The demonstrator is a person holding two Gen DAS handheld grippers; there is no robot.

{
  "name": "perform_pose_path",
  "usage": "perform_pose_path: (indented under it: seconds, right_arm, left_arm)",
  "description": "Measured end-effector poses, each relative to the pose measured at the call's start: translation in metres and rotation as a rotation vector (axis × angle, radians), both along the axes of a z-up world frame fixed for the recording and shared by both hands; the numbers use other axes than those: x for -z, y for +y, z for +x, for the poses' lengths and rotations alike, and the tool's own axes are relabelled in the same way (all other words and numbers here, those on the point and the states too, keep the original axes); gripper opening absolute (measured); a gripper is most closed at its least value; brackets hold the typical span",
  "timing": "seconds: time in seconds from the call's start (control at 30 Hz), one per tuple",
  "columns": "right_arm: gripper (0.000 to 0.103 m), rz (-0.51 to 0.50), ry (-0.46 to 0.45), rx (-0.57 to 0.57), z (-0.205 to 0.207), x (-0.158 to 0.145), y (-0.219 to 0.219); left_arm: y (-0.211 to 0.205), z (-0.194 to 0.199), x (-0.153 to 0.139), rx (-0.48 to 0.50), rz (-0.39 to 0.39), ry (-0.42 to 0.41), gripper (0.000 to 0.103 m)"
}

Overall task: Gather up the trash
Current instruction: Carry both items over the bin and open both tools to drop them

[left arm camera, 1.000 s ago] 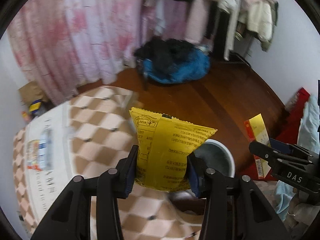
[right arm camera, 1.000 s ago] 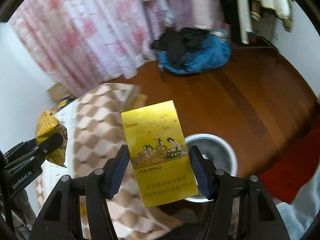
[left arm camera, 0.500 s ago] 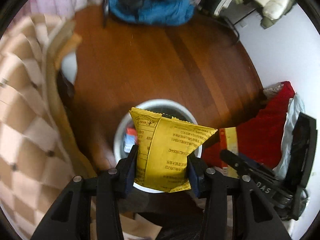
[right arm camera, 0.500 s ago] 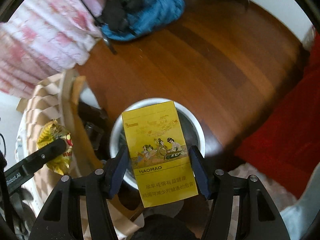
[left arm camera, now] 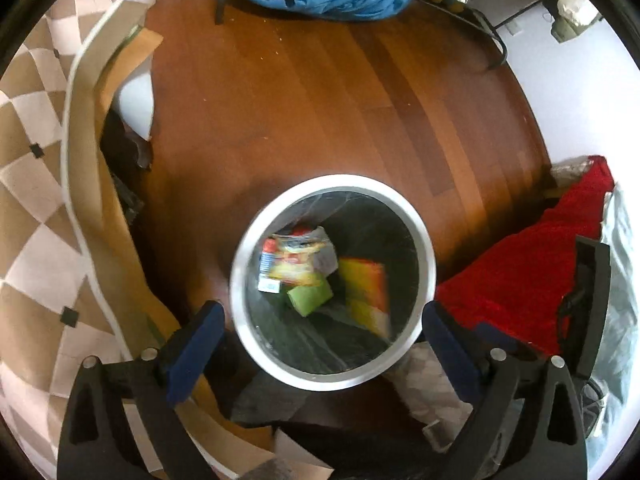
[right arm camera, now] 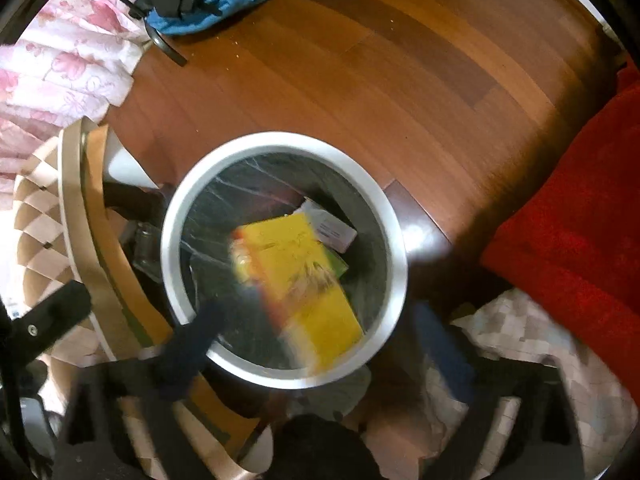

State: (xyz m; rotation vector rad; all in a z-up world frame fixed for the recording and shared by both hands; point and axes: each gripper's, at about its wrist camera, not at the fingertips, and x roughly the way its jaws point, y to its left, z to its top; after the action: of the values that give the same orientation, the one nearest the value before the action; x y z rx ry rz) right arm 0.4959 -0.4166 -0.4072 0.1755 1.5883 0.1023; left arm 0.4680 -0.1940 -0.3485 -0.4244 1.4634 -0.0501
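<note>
Both grippers over white-rimmed bin [left arm camera: 424,236]: left gripper [left arm camera: 322,322] spread wide, empty, snack wrapper [left arm camera: 294,260] inside bin at 10 o'clock; right gripper [right arm camera: 316,336] blurred but parted, yellow cigarette box [right arm camera: 298,268] loose in bin near centre, toward 5 o'clock

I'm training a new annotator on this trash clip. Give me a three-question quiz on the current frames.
1. True or false: the left gripper is open with nothing between its fingers.
2. Where is the yellow box?
A. on the wooden floor
B. over the mouth of the white bin, blurred with motion
C. on the red cloth
3. Fill in: in the left wrist view a ____ item lies in the bin beside a printed wrapper.

Key: 1 true; 2 B; 3 green.
</note>
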Motion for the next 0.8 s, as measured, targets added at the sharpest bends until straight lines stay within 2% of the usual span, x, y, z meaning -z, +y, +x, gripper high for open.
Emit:
perform_pose_path:
  seconds: [0.13,0.27,0.5,0.8]
  right_arm:
    - [0.103,-0.062,-0.001,-0.021,-0.006,-0.004,0.003]
    - [0.103,-0.126,-0.039,-0.044,-0.013,-0.023,0.005]
    - [0.103,-0.113,-0.08,-0.037,-0.025,-0.064,0.005]
    - [0.103,-0.104,-0.183,-0.038,-0.051,-0.136,0.009]
  left_arm:
    - [0.0,-0.009,-0.009,0.018,0.064,-0.024,0.101]
    - [-0.002,-0.018,-0.025,0.027,0.115,-0.055,0.101]
    - [-0.005,-0.033,-0.058,0.035,0.154,-0.117,0.101]
    - [0.0,-0.056,-0.122,0.02,0.22,-0.249,0.101]
